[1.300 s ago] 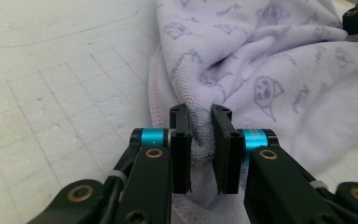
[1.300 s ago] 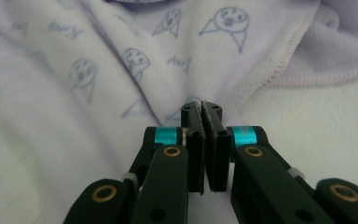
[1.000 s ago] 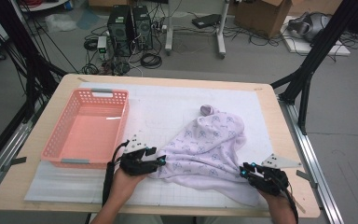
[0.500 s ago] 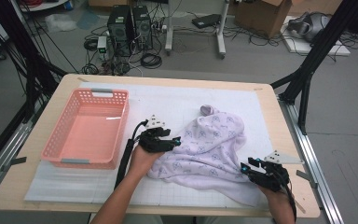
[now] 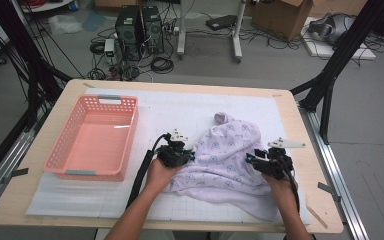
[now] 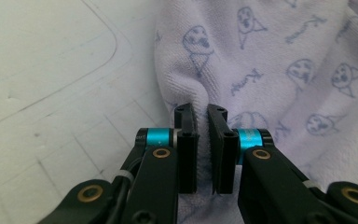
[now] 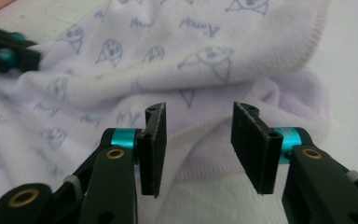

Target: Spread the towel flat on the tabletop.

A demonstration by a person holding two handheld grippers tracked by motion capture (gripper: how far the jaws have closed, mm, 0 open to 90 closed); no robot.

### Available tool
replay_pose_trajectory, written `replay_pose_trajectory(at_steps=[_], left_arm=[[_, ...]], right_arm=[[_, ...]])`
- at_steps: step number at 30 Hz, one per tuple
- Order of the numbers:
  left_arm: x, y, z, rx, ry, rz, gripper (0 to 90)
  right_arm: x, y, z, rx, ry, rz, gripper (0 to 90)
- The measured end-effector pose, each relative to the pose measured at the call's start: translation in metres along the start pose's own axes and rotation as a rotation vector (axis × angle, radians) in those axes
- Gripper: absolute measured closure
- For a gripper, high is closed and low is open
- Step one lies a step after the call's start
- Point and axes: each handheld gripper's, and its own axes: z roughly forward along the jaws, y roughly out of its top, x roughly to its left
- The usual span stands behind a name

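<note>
A pale lilac towel (image 5: pixel 230 150) printed with small blue cartoon figures lies crumpled on the white mat (image 5: pixel 180 107). My left gripper (image 5: pixel 191 155) sits at the towel's left edge. In the left gripper view its jaws (image 6: pixel 200 112) have just been closing and now pinch a raised fold of the towel (image 6: pixel 279 60). My right gripper (image 5: pixel 251 159) is over the towel's right part. Its jaws (image 7: pixel 198 112) have just been opening and stand apart over a fold of the towel (image 7: pixel 205 60), with the pads off the cloth.
A pink plastic basket (image 5: pixel 132 131) stands empty on the left of the mat. The wooden table (image 5: pixel 305 130) ends close behind the right hand. Black frame legs, computers and cables stand on the floor beyond.
My left gripper moved right and away from the front edge, onto the towel's left edge, bunching it. My right gripper moved up from the front corner onto the towel.
</note>
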Motion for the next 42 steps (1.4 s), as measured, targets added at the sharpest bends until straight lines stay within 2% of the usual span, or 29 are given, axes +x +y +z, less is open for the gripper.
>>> replay_pose_trajectory(at_steps=[2,3,4,5,7,8,10,11,14,16,20,21,22,23,24,25,26,28,30,32,33,34,35,36,37,39,42], left_arm=[[-0.004,-0.004,-0.008,-0.024,-0.010,0.010,83.2],[-0.007,-0.006,-0.012,-0.027,-0.010,0.016,83.2],[-0.009,-0.008,-0.017,-0.051,-0.020,0.012,83.2],[-0.010,-0.010,-0.022,-0.061,-0.033,0.010,83.2],[-0.014,-0.015,-0.030,-0.082,-0.049,0.008,83.1],[-0.015,-0.017,-0.034,-0.097,-0.059,-0.001,83.1],[-0.018,-0.023,-0.040,-0.104,-0.068,0.005,83.0],[-0.019,-0.027,-0.043,-0.105,-0.070,0.011,83.0],[-0.021,-0.037,-0.049,-0.110,-0.073,0.011,82.9],[-0.023,-0.043,-0.052,-0.113,-0.080,0.013,82.8],[-0.027,-0.050,-0.056,-0.128,-0.087,0.023,79.6],[-0.026,-0.049,-0.057,-0.138,-0.085,0.021,73.1],[-0.024,-0.047,-0.057,-0.140,-0.080,0.010,62.2],[-0.021,-0.044,-0.056,-0.141,-0.075,-0.006,54.4],[-0.019,-0.042,-0.056,-0.140,-0.070,-0.005,52.3],[-0.017,-0.038,-0.056,-0.141,-0.055,0.000,51.8],[-0.014,-0.035,-0.055,-0.143,-0.051,-0.011,50.4],[-0.008,-0.026,-0.055,-0.157,-0.043,-0.020,50.2],[-0.004,-0.019,-0.055,-0.166,-0.033,-0.026,50.0],[-0.001,-0.014,-0.053,-0.175,-0.024,-0.023,49.6],[0.001,-0.010,-0.051,-0.176,-0.014,-0.021,49.3],[0.001,-0.009,-0.050,-0.179,-0.005,-0.018,48.3],[0.003,-0.007,-0.049,-0.182,-0.002,-0.021,47.9],[0.004,-0.005,-0.047,-0.179,-0.004,-0.026,47.9],[0.005,-0.004,-0.045,-0.180,-0.004,-0.028,47.8],[0.006,-0.002,-0.040,-0.167,-0.005,-0.025,47.7],[0.008,0.002,-0.035,-0.168,0.001,-0.020,48.0]], right_arm=[[0.002,0.007,0.016,0.056,0.001,0.024,57.3],[0.001,0.007,0.021,0.083,0.006,0.031,61.2],[0.001,0.006,0.025,0.110,0.018,0.032,70.9],[0.001,0.006,0.025,0.110,0.018,0.032,70.9],[0.002,0.003,0.026,0.138,0.050,-0.001,86.6],[0.004,0.000,0.024,0.132,0.058,-0.015,87.8],[0.005,-0.008,0.010,0.121,0.085,-0.038,88.9],[0.005,-0.008,0.010,0.121,0.085,-0.038,88.9],[0.003,-0.020,-0.010,0.106,0.078,-0.062,89.0],[-0.001,-0.030,-0.026,0.097,0.086,-0.054,89.1],[-0.006,-0.037,-0.043,0.085,0.082,-0.047,88.9],[-0.005,-0.036,-0.045,0.082,0.082,-0.050,87.6],[-0.004,-0.035,-0.047,0.070,0.081,-0.054,84.1],[-0.002,-0.032,-0.048,0.051,0.081,-0.054,74.0],[-0.002,-0.027,-0.047,0.024,0.079,-0.045,66.1],[-0.002,-0.023,-0.045,0.003,0.073,-0.040,62.7],[-0.001,-0.017,-0.042,-0.018,0.065,-0.039,60.8],[0.000,-0.005,-0.029,-0.041,0.045,-0.040,52.4],[0.001,0.005,-0.011,-0.039,0.023,-0.028,50.2],[0.001,0.015,0.008,-0.011,-0.015,-0.024,45.7],[0.001,0.018,0.016,0.012,-0.027,-0.016,46.1],[0.000,0.020,0.024,0.032,-0.034,-0.017,51.9],[0.000,0.019,0.027,0.045,-0.025,-0.026,62.7],[0.000,0.019,0.030,0.067,-0.001,-0.042,77.3],[0.002,0.018,0.030,0.089,0.018,-0.064,86.8],[0.006,0.014,0.020,0.077,0.022,-0.109,87.3],[0.009,0.000,-0.004,0.068,0.032,-0.164,87.4]])
